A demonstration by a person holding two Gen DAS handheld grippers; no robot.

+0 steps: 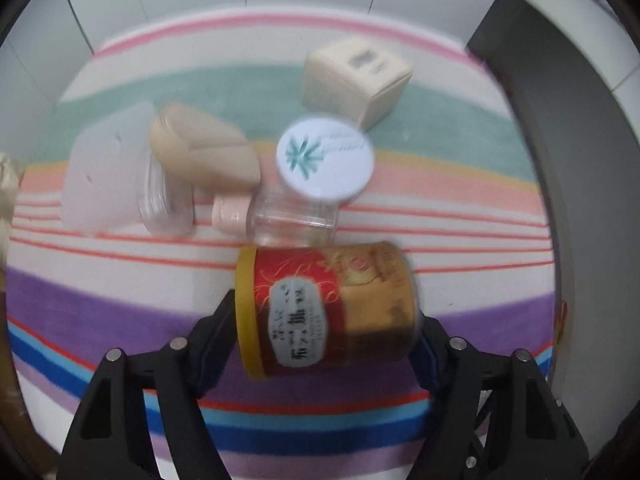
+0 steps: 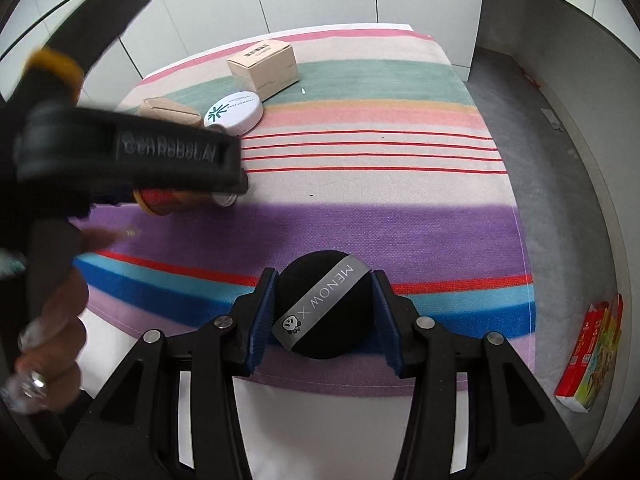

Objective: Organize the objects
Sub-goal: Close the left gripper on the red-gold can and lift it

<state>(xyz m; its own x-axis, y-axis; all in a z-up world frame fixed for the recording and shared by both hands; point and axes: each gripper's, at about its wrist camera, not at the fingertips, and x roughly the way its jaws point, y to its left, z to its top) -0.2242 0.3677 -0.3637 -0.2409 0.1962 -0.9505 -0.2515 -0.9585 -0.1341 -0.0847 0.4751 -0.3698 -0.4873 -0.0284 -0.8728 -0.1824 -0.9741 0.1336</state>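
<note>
My left gripper (image 1: 326, 316) is shut on a red and gold can (image 1: 326, 304) with a yellow lid, held sideways above the striped cloth (image 1: 120, 292). Just beyond it lie a clear bottle with a pink cap (image 1: 280, 216), a white round compact (image 1: 325, 159), a beige case (image 1: 204, 148), a clear jar (image 1: 160, 196) and a beige box (image 1: 356, 80). My right gripper (image 2: 323, 308) is shut on a black powder puff (image 2: 324, 304) with a grey band, over the cloth's near edge. The left gripper (image 2: 192, 196) and its can (image 2: 180, 200) show at the left of the right wrist view.
The striped cloth (image 2: 400, 220) covers a table against white panels. A grey floor strip (image 2: 540, 160) runs on the right, with a red and green box (image 2: 592, 352) on it. A translucent white lid (image 1: 100, 172) lies at the left of the group.
</note>
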